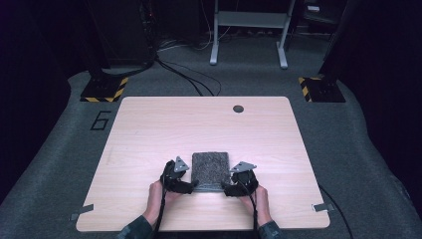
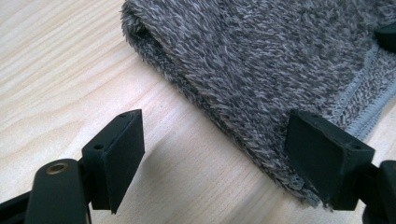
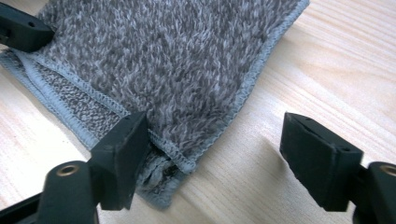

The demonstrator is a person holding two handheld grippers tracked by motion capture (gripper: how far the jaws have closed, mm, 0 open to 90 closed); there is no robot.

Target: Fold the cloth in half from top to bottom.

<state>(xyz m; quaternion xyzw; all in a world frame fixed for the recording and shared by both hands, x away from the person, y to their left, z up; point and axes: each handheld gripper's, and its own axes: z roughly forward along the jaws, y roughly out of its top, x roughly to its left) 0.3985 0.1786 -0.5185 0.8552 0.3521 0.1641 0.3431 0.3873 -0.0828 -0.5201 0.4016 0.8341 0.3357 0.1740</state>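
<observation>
1. Nearest the lens in the left gripper view: left gripper point(image 2: 215, 158), two black jaws spread wide, bare wood between them. One jaw free over the table point(image 2: 65, 70); the other against the fluffy corner of the folded grey towel point(image 2: 261, 60), not pinching it.
2. Right gripper view: right gripper point(image 3: 212, 156) likewise spread wide. One jaw at the stitched corner of the towel point(image 3: 163, 51), where the folded layers fan out; the other clear of it over bare wood. Nothing clamped.
3. High view: left gripper point(image 1: 191, 186) at the towel's near left corner, right gripper point(image 1: 226, 189) at its near right corner, hands behind them at the table's near edge, cables trailing back along the forearms.
4. Towel point(image 1: 210, 172) flat on the table point(image 1: 149, 129), in the near half, roughly centred left to right.
5. Surroundings: small dark round grommet point(image 1: 238, 108) in the tabletop near the far edge, well apart from the towel. Strips of tape point(image 1: 82, 212) at the near corners. Grey carpet floor around, with black-and-yellow striped stand bases point(image 1: 104, 88) and a white frame point(image 1: 249, 30) beyond the far edge. Nothing between grippers and towel.
6. Orientation: towel a compact rectangle, edges square to the table's edges, long axis running slightly more from near to far than across. Hemmed edges towards the near side; rounded fold along its left side, seen in the left gripper view.
</observation>
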